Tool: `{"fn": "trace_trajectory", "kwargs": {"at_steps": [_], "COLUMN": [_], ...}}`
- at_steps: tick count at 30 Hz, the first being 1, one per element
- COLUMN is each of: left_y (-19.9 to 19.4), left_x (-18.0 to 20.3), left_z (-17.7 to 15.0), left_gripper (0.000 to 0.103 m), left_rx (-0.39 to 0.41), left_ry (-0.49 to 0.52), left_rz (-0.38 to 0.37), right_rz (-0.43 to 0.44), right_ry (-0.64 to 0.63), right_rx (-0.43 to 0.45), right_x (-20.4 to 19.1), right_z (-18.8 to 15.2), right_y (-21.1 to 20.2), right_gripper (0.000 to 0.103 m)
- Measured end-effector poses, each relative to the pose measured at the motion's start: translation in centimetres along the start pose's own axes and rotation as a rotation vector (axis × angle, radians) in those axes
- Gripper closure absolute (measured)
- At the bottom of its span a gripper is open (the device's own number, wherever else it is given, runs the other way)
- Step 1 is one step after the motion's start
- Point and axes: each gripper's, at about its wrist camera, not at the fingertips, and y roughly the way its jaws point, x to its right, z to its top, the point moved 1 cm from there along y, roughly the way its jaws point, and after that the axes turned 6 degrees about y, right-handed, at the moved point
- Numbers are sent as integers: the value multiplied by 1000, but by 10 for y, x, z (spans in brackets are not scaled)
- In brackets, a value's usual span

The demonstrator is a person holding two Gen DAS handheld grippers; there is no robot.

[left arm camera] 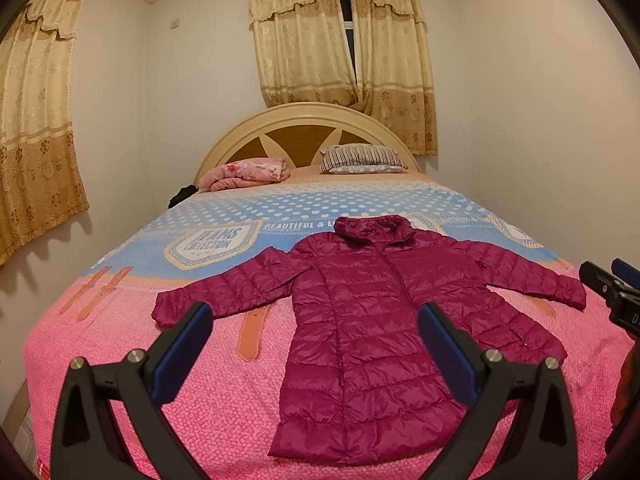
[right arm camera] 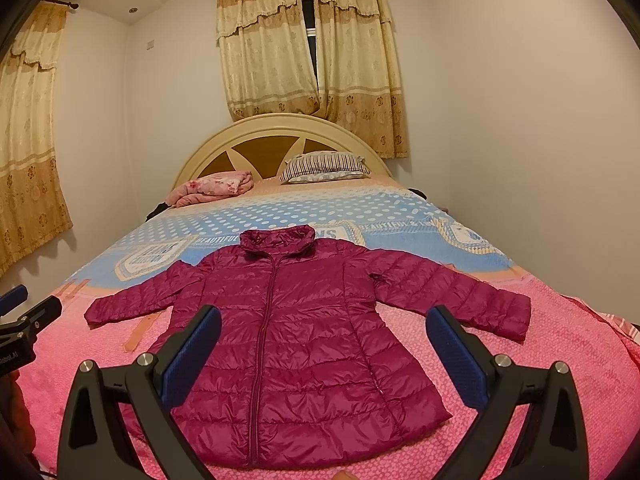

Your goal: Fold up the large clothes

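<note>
A magenta quilted puffer jacket (left arm camera: 372,320) (right arm camera: 304,332) lies flat on the bed, front up and zipped, collar toward the headboard, both sleeves spread sideways. My left gripper (left arm camera: 316,320) hovers open above the foot of the bed, over the jacket's left half, touching nothing. Open too, my right gripper (right arm camera: 324,324) hangs above the jacket's lower body with nothing between its blue pads. Each gripper shows at the edge of the other's view: the right gripper (left arm camera: 616,292) and the left gripper (right arm camera: 24,320).
The bed (left arm camera: 120,360) carries a pink and blue printed cover. A folded pink blanket (left arm camera: 246,174) and a striped pillow (left arm camera: 362,158) rest by the cream headboard (left arm camera: 304,114). White walls stand close on both sides, and curtains (left arm camera: 340,48) hang behind.
</note>
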Motion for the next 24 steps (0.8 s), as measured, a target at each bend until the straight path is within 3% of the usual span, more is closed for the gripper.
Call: {"fn": "trace_trajectory", "kwargs": {"at_steps": [24], "left_y": [-1], "left_x": [-1], "left_z": [1], "left_gripper": [0], "left_rx": [4], "left_ry": [0], "left_rz": [3], "right_rz": [14], "right_ry": [11], "right_rx": [-10], "right_x": [-4], "right_z": [-1], "right_y": [0], "right_gripper": [1]}}
